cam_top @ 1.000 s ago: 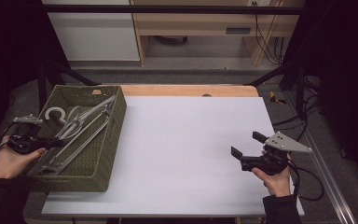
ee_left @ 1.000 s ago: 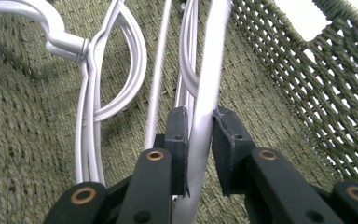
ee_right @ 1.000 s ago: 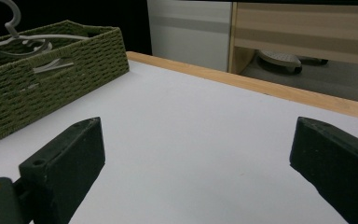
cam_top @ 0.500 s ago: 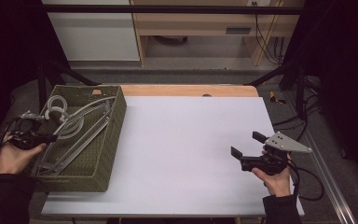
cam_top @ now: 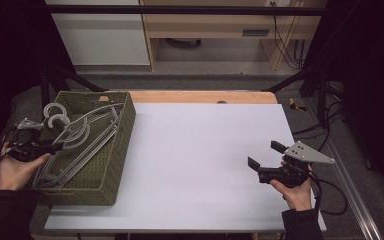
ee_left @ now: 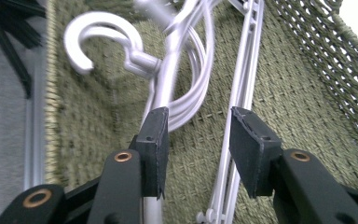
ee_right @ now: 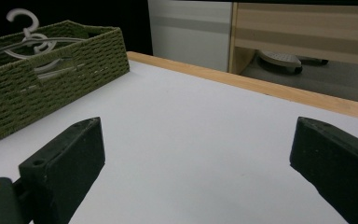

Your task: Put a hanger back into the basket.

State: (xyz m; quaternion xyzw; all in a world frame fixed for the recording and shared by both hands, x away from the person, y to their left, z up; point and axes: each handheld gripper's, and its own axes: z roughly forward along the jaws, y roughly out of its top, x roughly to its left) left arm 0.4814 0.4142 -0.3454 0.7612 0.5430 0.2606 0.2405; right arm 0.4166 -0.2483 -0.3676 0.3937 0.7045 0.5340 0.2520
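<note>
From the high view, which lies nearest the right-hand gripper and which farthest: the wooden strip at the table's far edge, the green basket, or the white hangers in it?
Measured from the right gripper:
1. Wooden strip, along the table's far edge, ahead of the gripper.
2. Green basket, at the table's left; its near wall faces the gripper.
3. White hangers, inside the basket, by the left gripper.

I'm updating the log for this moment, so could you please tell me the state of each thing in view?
Left gripper: open, jaws over the hangers, one hanger's neck against a jaw.
Right gripper: open wide, holding nothing, above the table.
White plastic hangers: piled loosely in the basket, hooks sticking up past its rim.
Green woven basket: upright, on the table's left edge.
White table: bare in the middle.
</note>
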